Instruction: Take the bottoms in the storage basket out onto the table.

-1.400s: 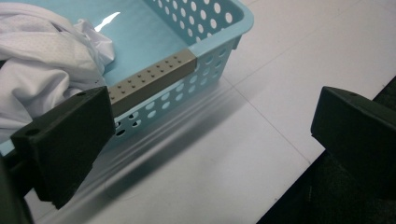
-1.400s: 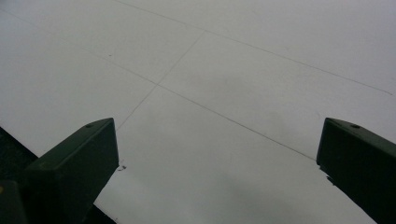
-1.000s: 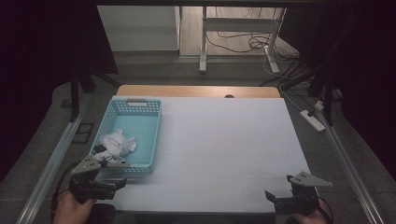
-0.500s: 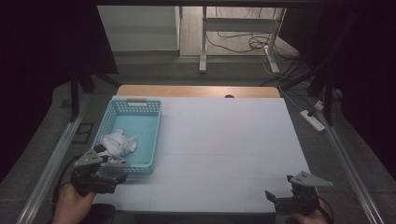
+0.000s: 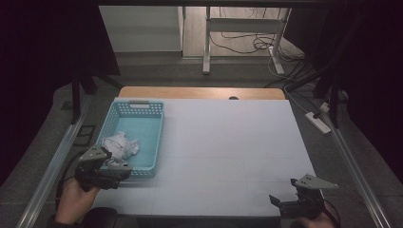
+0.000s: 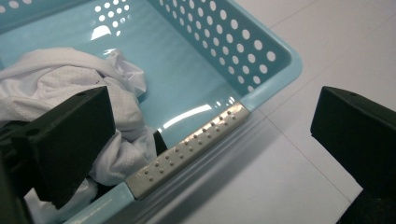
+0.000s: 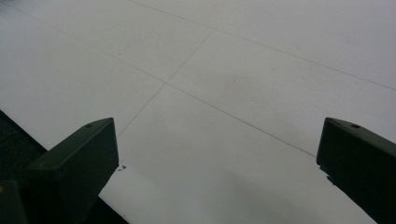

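- Hovering at the near end of the turquoise basket [image 5: 135,137], the left gripper [image 5: 114,172] nears the crumpled white cloth [image 5: 119,145] lying inside; the right gripper [image 5: 285,205] waits well apart over the tabletop [image 5: 228,142].
- Left gripper view: jaws wide apart, empty; the cloth looks soft and light, best pinched at a raised fold.
- Right gripper view: jaws wide apart, empty.

A big white table [image 5: 228,152] is filling the middle, with thin lines crossing its top and a strip of brown wood [image 5: 199,92] showing along its far edge at twelve o'clock. A light blue basket [image 5: 153,137] with small holes in its walls is sitting right on the table at about nine o'clock, close to the left edge. The basket's near corner [image 6: 275,70] is resting on the white top.
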The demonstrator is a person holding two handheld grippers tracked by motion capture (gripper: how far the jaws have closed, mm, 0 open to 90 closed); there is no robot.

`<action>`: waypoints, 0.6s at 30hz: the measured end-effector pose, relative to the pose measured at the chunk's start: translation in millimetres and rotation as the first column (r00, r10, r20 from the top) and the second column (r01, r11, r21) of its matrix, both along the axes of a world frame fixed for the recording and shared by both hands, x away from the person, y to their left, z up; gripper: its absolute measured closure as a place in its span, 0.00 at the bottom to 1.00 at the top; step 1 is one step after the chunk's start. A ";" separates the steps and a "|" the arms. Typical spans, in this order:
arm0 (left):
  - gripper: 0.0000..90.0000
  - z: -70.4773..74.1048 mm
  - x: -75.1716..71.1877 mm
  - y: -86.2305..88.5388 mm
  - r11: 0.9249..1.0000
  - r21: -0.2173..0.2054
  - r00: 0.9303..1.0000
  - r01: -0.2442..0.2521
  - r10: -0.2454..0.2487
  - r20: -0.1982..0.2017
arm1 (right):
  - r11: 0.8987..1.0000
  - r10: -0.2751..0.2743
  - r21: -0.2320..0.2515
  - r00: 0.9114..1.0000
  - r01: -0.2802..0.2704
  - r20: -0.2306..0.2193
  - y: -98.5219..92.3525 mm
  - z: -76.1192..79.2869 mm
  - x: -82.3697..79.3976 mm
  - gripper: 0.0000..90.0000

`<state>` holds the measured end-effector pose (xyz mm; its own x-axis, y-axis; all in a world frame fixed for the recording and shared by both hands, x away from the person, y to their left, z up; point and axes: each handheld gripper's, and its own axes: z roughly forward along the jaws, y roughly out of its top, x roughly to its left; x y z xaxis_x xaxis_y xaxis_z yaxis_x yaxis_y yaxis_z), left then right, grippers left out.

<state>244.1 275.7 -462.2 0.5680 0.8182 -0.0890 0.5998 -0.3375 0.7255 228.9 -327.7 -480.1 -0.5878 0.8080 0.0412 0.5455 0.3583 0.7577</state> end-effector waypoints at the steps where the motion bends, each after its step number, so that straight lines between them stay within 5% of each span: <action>1: 0.00 -0.1 1.5 -0.2 1.000 0.003 1.000 -0.005 0.005 -0.003 | 1.000 -0.001 -0.001 1.000 0.001 0.001 0.0 0.0 -0.1 0.00; 18: 0.00 6.1 19.0 0.5 0.996 0.057 0.997 -0.065 0.067 -0.024 | 1.000 -0.005 -0.007 1.000 0.005 -0.003 0.5 -0.2 0.3 0.00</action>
<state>263.1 276.2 -456.1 0.5106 0.8580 -0.0558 0.6407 -0.3364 0.6901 229.2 -327.2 -480.3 -0.5840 0.8109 0.0373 0.5493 0.3610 0.7536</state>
